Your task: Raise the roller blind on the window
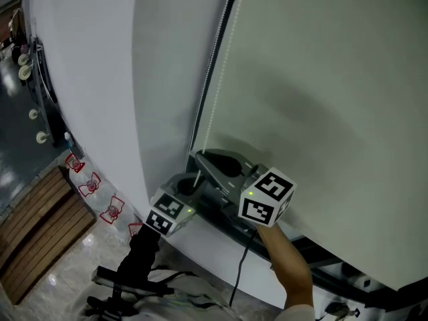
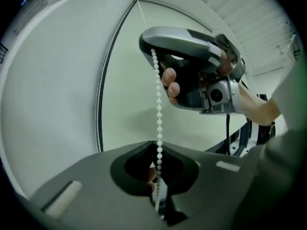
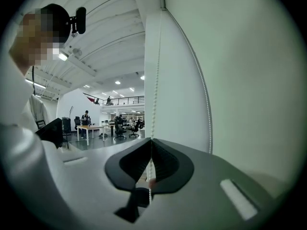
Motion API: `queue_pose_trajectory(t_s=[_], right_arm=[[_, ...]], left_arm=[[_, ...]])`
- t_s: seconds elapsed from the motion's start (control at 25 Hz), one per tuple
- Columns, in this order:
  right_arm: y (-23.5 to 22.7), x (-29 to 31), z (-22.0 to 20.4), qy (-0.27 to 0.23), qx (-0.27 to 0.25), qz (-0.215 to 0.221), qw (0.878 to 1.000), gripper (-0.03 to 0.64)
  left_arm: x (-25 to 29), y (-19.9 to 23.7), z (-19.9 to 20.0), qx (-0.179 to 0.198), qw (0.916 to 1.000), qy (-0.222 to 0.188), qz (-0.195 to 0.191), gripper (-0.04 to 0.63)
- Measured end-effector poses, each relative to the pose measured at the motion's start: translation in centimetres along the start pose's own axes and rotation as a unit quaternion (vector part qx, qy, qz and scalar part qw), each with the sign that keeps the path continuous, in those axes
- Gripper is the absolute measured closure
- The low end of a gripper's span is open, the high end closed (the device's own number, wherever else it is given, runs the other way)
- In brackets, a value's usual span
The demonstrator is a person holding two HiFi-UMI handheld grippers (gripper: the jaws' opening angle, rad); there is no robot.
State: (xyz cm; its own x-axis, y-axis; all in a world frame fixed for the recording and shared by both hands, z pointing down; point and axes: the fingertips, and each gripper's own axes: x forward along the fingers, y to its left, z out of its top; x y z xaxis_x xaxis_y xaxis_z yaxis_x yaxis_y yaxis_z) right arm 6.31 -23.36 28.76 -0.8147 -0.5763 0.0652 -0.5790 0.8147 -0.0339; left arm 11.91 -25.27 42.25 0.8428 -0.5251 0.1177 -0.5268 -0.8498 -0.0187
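While the roller blind (image 1: 321, 99) hangs low, left gripper (image 2: 158, 145) and right gripper (image 3: 151, 140) are both clamped tight on the bead chain (image 2: 157, 99).

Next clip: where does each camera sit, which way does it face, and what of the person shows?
Left gripper view: rides the left gripper, faces up the bead chain beside the roller blind; right gripper and fingers show.
Right gripper view: rides the right gripper, faces up the chain; white clothing and head show.
Head view: on the head, steeply down the blind; both grippers, right forearm.
Shared: both gripper views show the chain between their own jaws.
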Motion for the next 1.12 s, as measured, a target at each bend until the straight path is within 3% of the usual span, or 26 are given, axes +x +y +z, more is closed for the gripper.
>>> queue_pose_trajectory(t_s=[0.48,0.64,1.12], right_arm=[[-0.5,0.7,0.8,-0.01,-0.02,-0.003,1.0,0.601],[-0.8,1.3,1.2,-0.016,-0.008,0.004,1.0,0.552],[-2.5,2.6,9.2,-0.055,-0.012,0.016,0.998,0.535]], left_arm=[[-0.1,-0.5,0.4,-0.008,0.9999,-0.004,-0.011,0.597],[-0.2,-0.6,0.1,-0.005,0.9999,-0.001,-0.013,0.597],[-0.1,-0.8,-0.1,-0.002,0.9999,0.0,-0.014,0.597]])
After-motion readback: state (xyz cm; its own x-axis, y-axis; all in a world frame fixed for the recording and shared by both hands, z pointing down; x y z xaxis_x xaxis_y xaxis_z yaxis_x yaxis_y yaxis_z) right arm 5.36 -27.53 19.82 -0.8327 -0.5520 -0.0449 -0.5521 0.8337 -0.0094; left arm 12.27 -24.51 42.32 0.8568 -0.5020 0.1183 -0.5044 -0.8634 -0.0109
